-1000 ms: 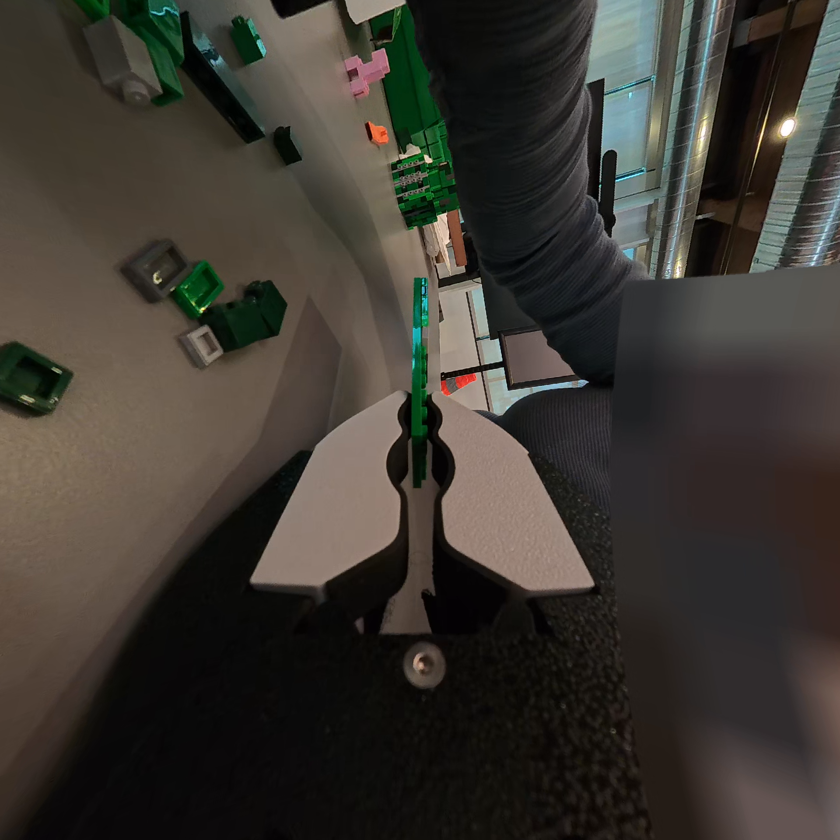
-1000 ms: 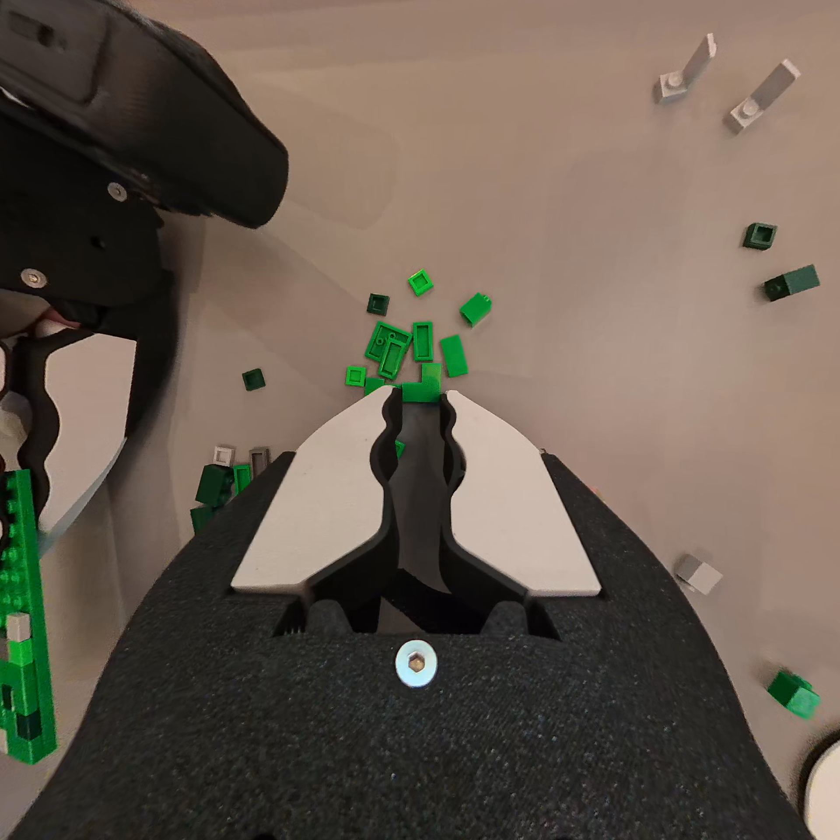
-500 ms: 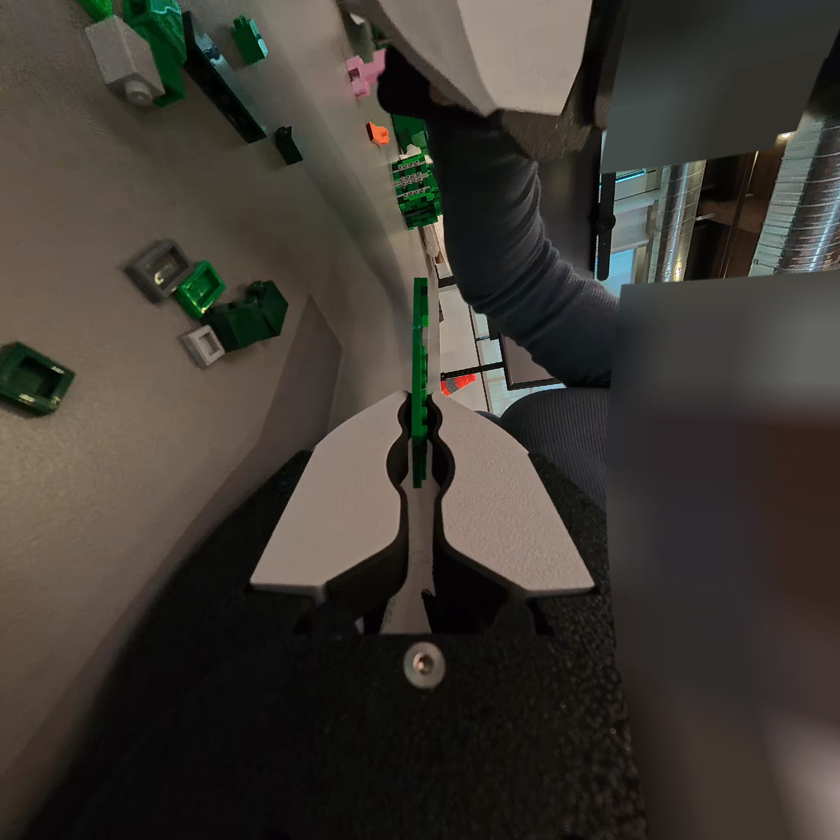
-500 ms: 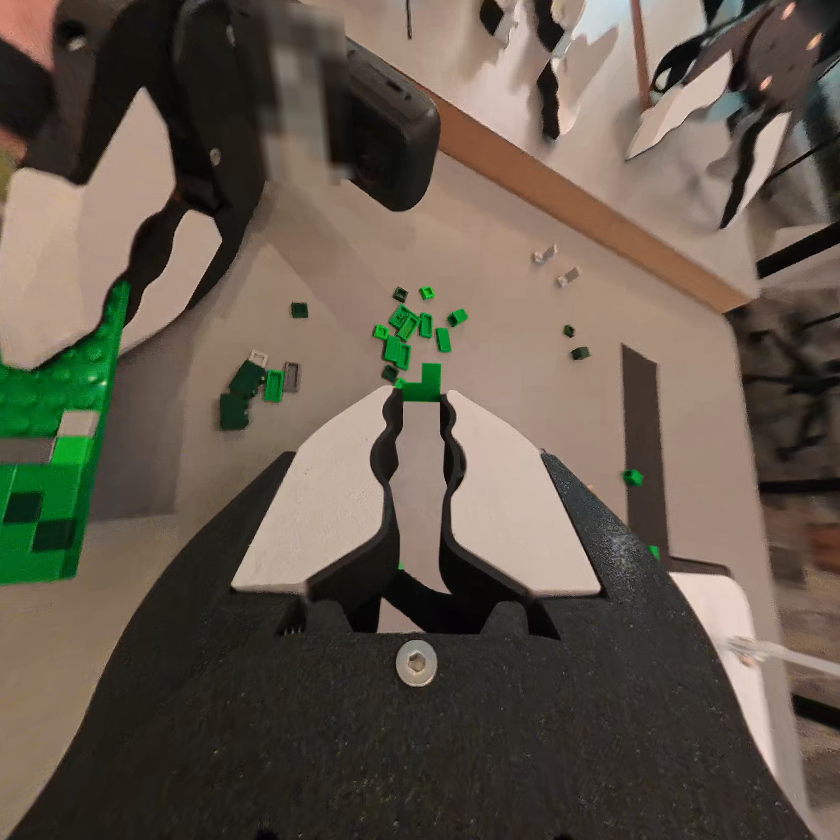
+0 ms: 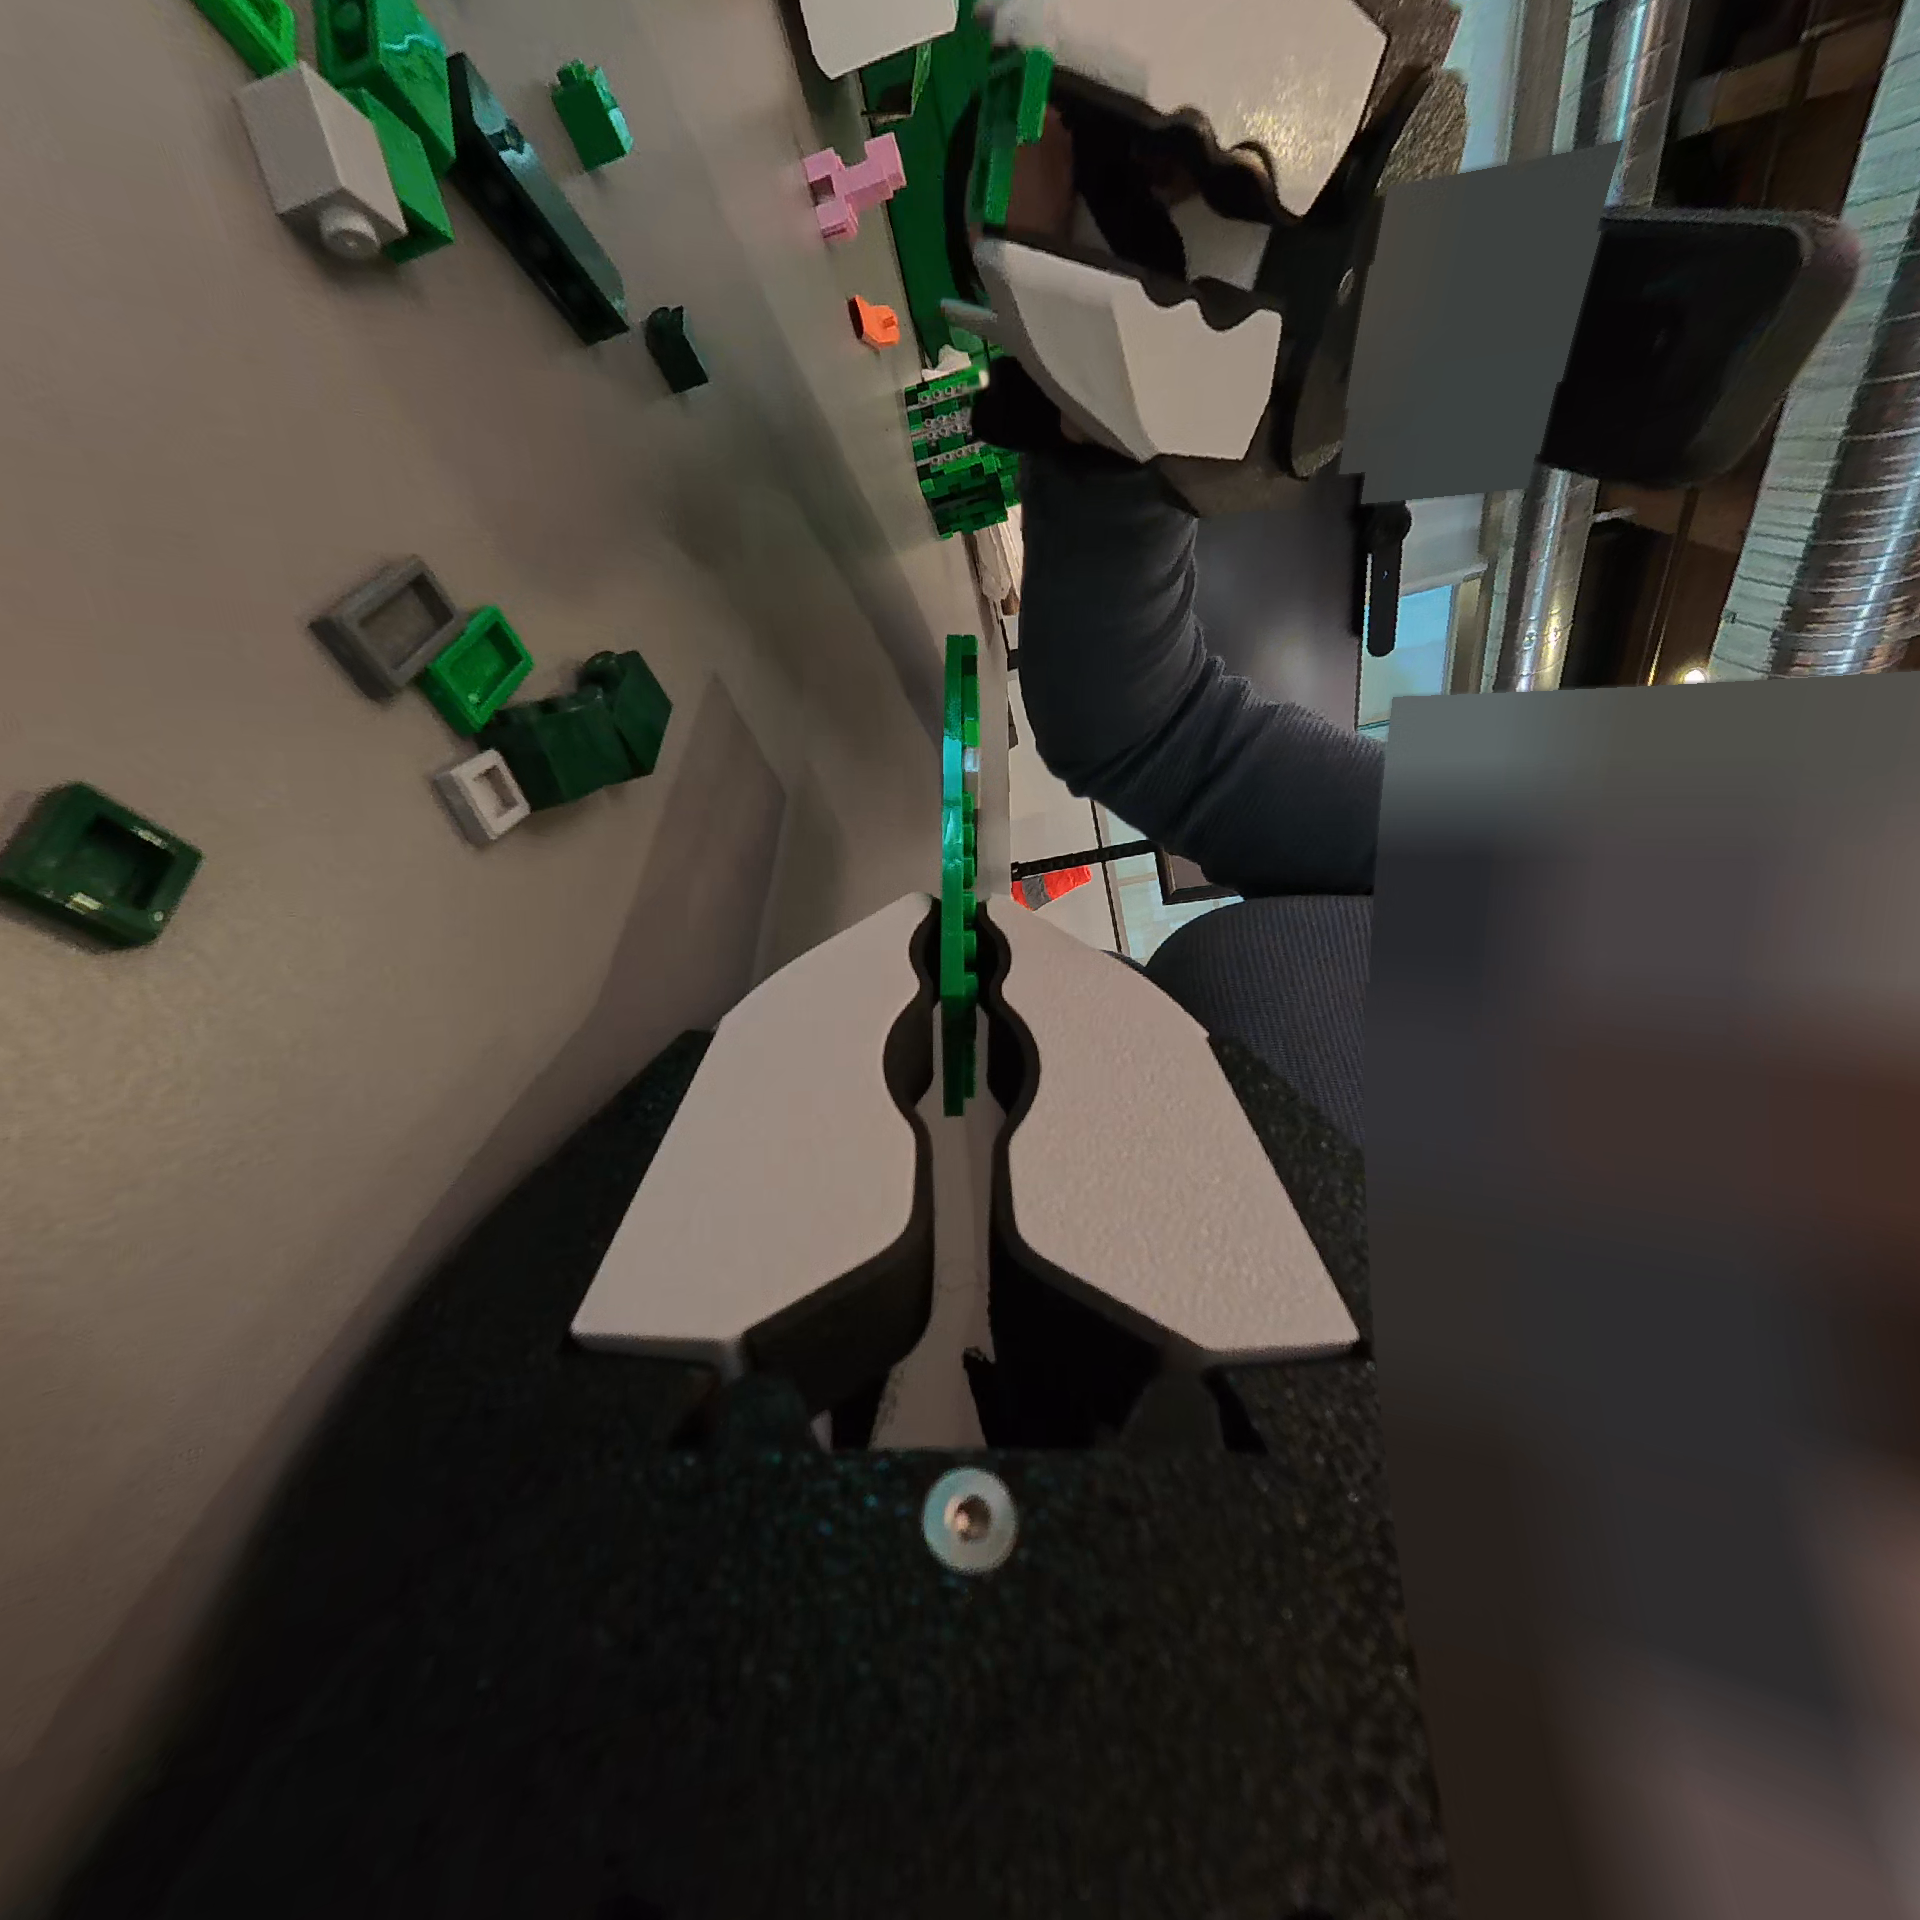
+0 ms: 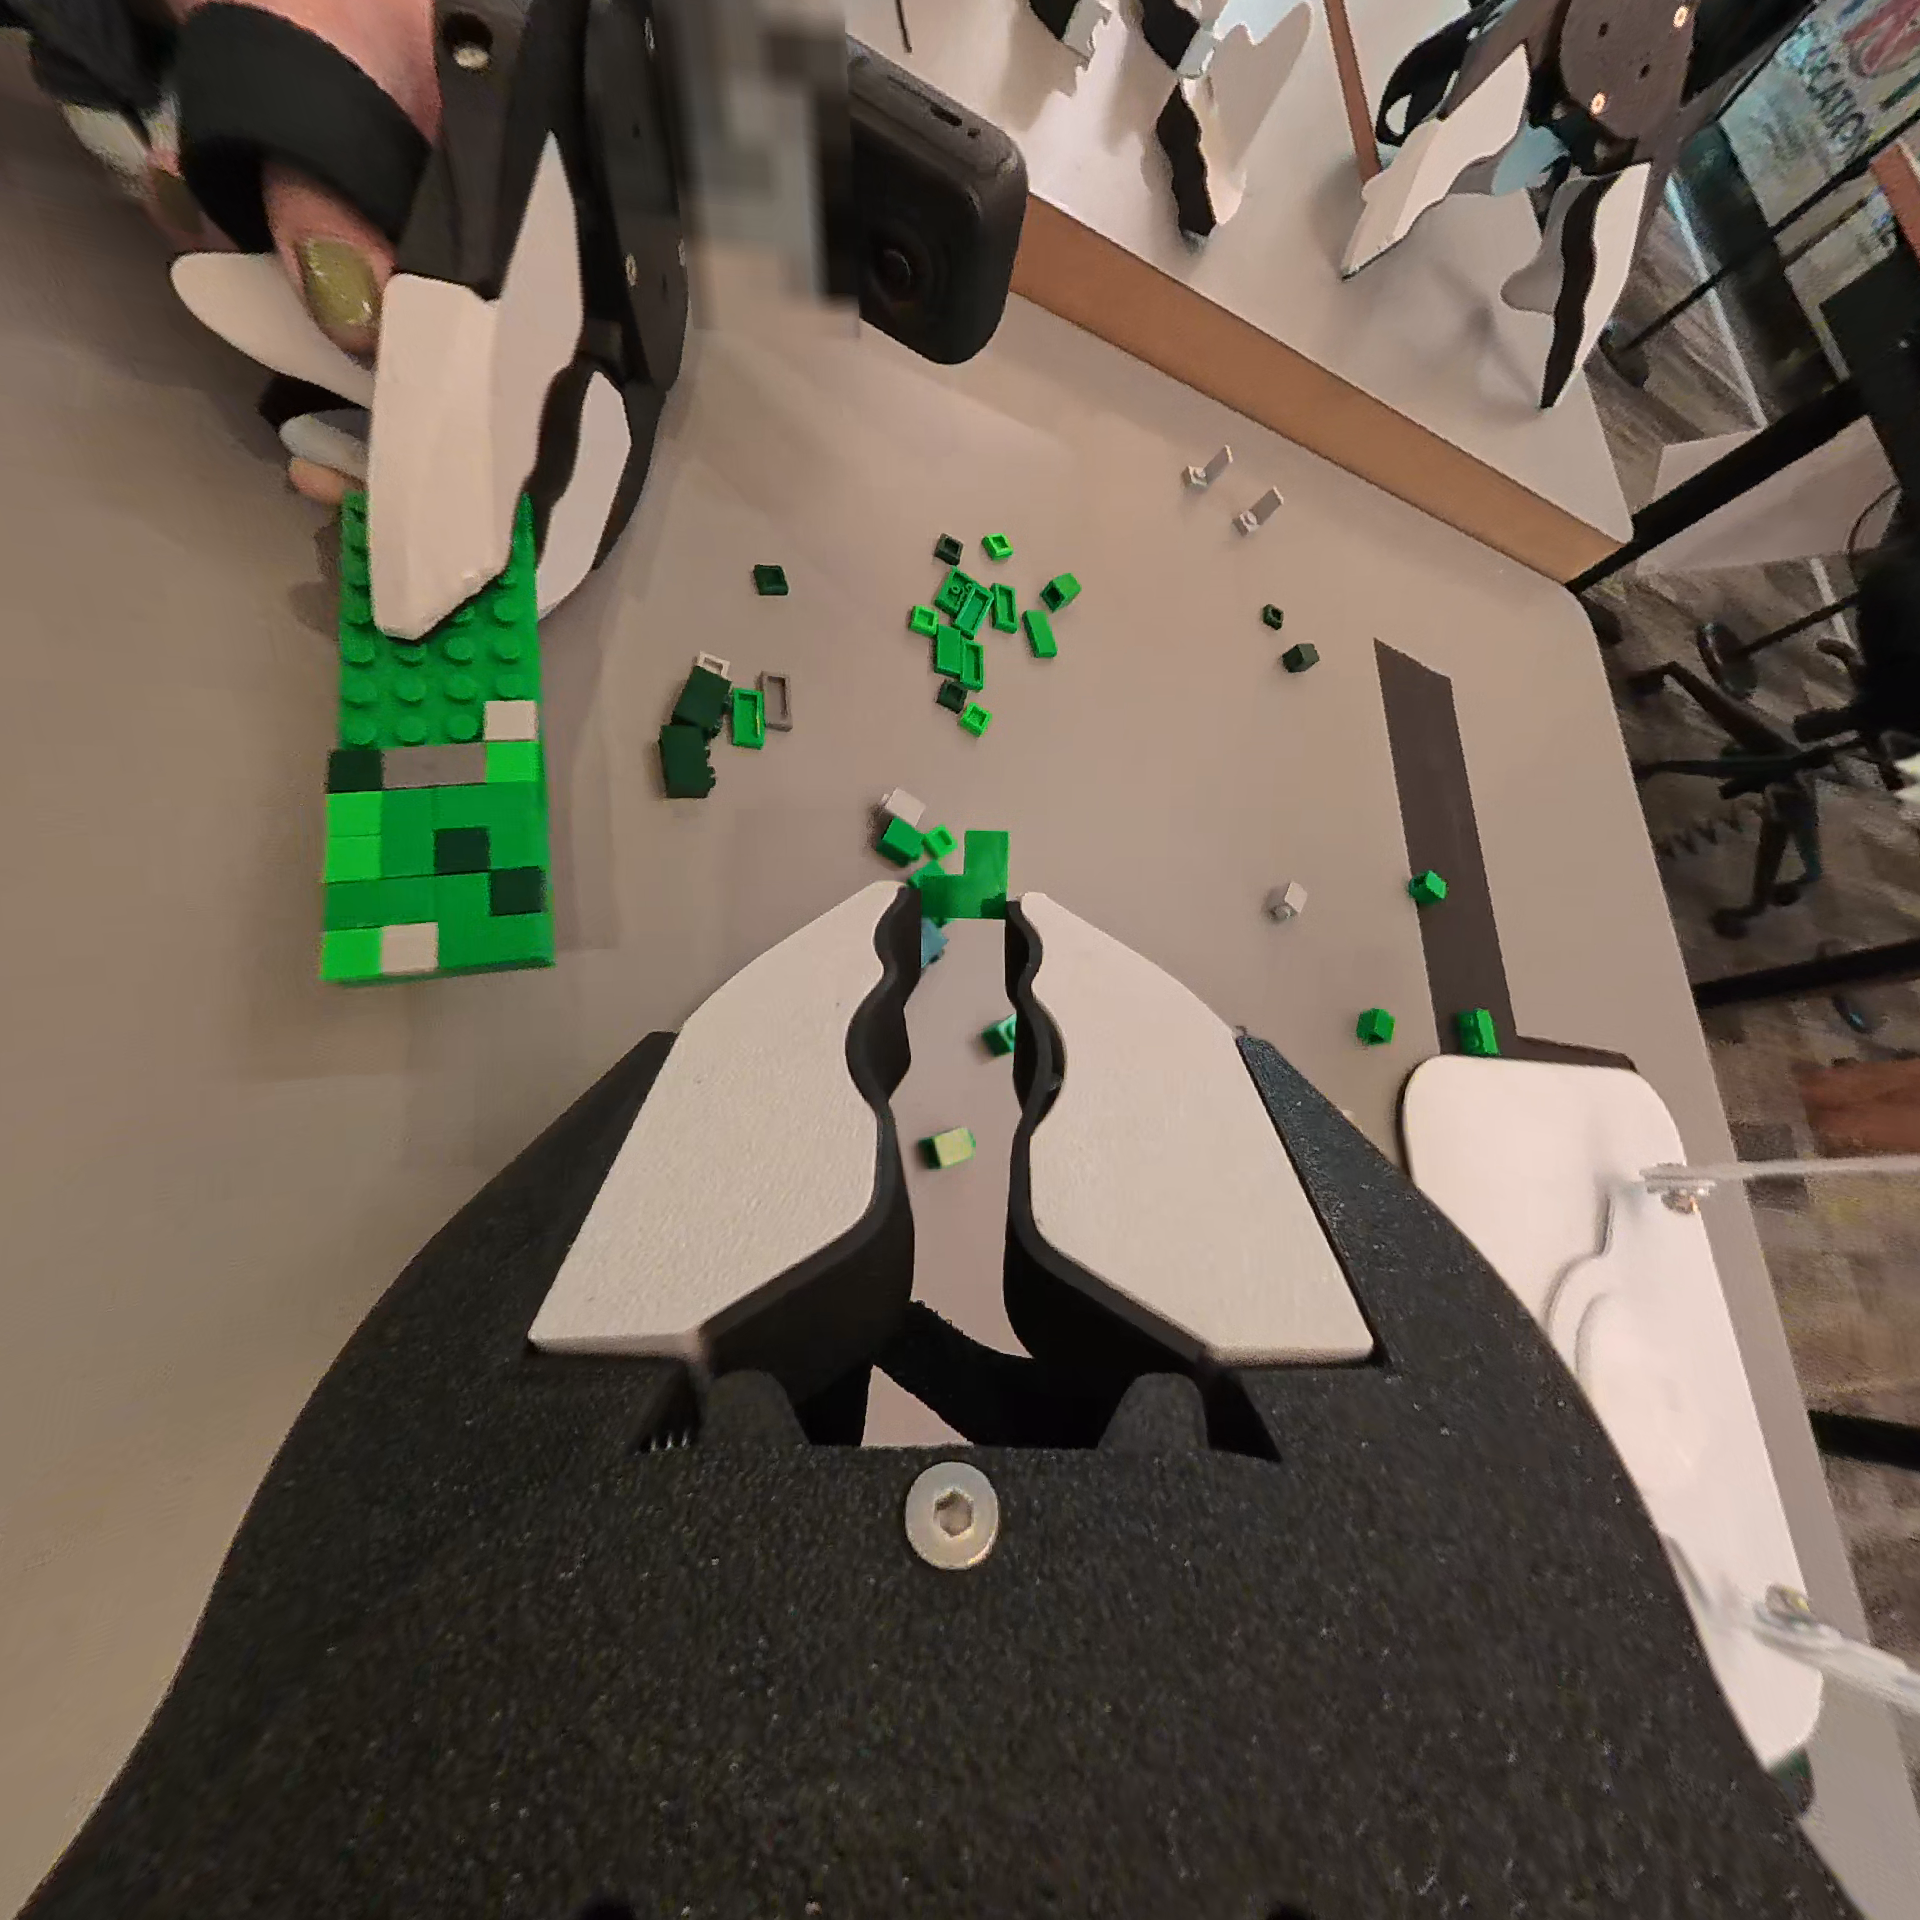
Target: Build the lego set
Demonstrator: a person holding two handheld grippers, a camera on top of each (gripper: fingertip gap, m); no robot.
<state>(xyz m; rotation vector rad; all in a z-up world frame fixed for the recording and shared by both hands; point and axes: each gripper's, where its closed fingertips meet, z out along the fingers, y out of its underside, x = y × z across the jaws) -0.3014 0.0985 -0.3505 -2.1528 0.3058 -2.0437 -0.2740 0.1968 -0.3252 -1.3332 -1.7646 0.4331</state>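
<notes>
Left hand-held gripper [image 5: 961, 914] clamped on a green lego plate [image 5: 958, 831], seen edge-on in the left wrist view, so only a thin studded strip shows between the pale fingers [image 5: 800, 1101]; face of the plate hidden there. Much of the right side of that view covered by blurred patches. In the right wrist view, same plate [image 6: 436, 790] plain at far left, held above the tabletop [image 6: 1143, 727]: bare studs on the end nearest the left hand-held gripper [image 6: 447, 582], smooth tiles in light green, mid green, dark green, grey and white on the other end. Top strip of the plate covered by the gripper's finger. Right hand-held gripper [image 6: 961, 914] partly closed, its tips pinching an L-shaped green piece [image 6: 977, 878]; lower edge of that piece tucked between the tips, and whether other small bricks just beyond it touch it cannot be told. Same gripper [image 5: 997, 208] at the top of the left wrist view, blurred, a green piece [image 5: 1013, 130] at its tips. Between the right gripper's fingers, small green bricks [image 6: 948, 1148] lying on the tabletop below. Farther out, a cluster of green tiles [image 6: 977, 618], dark green bricks with a grey frame piece [image 6: 717, 707] to the left, two grey pieces [image 6: 1231, 494] near the far edge. Pink piece [image 5: 852, 187] and orange piece [image 5: 873, 320] far in the left wrist view, soft in focus.
</notes>
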